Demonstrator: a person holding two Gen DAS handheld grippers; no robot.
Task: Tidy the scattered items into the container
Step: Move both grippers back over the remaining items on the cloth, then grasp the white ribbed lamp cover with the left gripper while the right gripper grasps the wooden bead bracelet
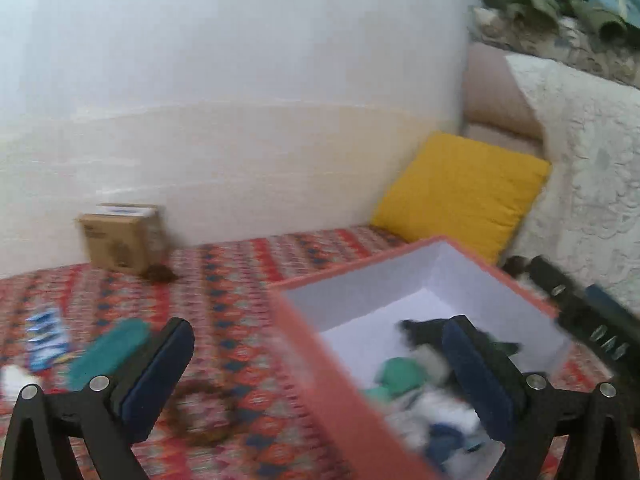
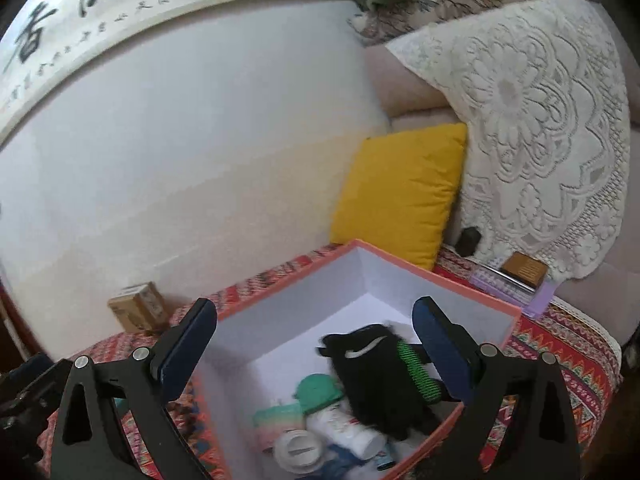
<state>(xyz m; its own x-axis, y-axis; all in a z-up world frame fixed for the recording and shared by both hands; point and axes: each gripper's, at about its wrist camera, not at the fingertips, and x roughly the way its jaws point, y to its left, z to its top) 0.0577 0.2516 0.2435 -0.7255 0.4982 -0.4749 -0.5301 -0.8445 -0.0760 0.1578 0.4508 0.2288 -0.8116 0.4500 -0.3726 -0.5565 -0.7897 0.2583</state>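
An orange box with a white inside [image 1: 304,356] [image 2: 472,300] sits on the patterned cloth. It holds a black glove [image 2: 376,376], a green comb [image 2: 418,368], a teal-capped bottle [image 2: 320,392], white tubs and other small items. My left gripper [image 1: 316,364] is open and empty, straddling the box's near-left wall. My right gripper [image 2: 316,344] is open and empty above the box. Left of the box on the cloth lie a teal item [image 1: 108,352], a brown ring [image 1: 204,412], a blue-and-white packet [image 1: 44,336] and a white thing [image 1: 14,380].
A cardboard box [image 1: 124,236] stands by the white wall. A yellow cushion [image 1: 460,188] leans against a lace-covered sofa [image 2: 540,120]. A lilac case and a brown box [image 2: 524,270] lie behind the orange box. The other gripper's black frame [image 1: 592,320] is at the right.
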